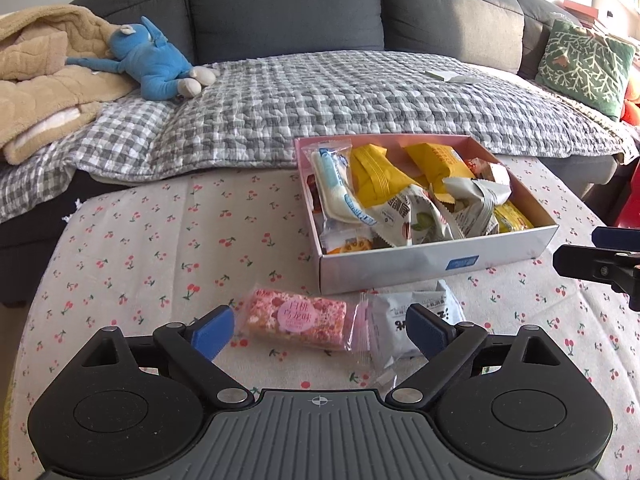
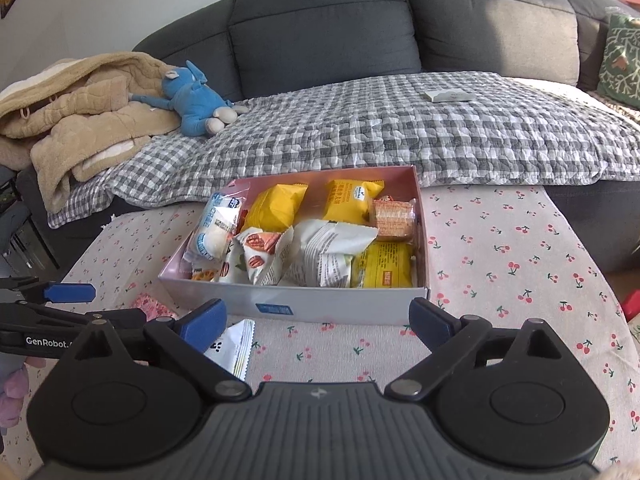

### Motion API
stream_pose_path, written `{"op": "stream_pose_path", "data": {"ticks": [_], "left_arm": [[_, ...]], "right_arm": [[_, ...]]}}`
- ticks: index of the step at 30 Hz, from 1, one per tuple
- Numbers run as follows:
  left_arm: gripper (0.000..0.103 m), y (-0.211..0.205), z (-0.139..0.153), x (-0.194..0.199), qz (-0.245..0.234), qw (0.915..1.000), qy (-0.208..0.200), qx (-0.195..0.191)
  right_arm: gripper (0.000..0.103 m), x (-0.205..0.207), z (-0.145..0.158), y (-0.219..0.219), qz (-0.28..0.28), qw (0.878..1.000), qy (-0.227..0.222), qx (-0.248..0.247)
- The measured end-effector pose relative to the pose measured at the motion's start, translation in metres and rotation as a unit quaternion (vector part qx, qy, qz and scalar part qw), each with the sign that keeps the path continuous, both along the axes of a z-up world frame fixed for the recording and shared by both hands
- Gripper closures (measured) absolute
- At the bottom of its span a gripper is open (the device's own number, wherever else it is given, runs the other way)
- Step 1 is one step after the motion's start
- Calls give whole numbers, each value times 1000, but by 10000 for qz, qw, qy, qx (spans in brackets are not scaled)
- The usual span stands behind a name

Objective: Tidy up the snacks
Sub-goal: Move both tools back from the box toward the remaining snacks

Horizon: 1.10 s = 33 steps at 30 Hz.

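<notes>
Pink snack bar (image 1: 295, 323) beside box (image 1: 436, 261)

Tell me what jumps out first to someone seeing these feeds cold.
The open box crammed with snack packets, mid-table on the cherry-print cloth. Two packets lie outside it, by its near wall: a pink bar and a white packet, between the open left claw. Behind, a blue plush toy sprawls on the sofa.

**Materials and finishes around the box**

The box (image 2: 340, 300) is smooth, faintly glossy card. Inside it, wrappers (image 2: 320, 256) are shiny crinkled film. Under it, the tablecloth (image 2: 500, 260) is matt printed cloth. Behind it, the quilt (image 2: 400, 132) is puckered cloth.
</notes>
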<state>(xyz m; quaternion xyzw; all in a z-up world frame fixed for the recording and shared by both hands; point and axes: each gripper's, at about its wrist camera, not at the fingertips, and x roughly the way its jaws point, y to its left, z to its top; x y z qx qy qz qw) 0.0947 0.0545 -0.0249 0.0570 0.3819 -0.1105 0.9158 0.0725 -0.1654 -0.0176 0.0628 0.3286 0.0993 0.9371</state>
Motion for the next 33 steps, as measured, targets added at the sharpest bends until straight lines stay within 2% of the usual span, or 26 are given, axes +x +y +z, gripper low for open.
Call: {"op": "stream_pose_path", "data": {"ticks": [5,17,33], "left_arm": [[7,8,-7,-17,-87,9999,35,-43],[7,17,-21,-56,-467,9984,7,314],[7,44,-36,-69,-276,9969,352,640]], "right_arm": [[2,-14,-5,9,195,9997,-113,-113],[1,-36,-17,28,374,9991,-187,-108],[1,-61,-40,78,1196,9924,-2,-283]]}}
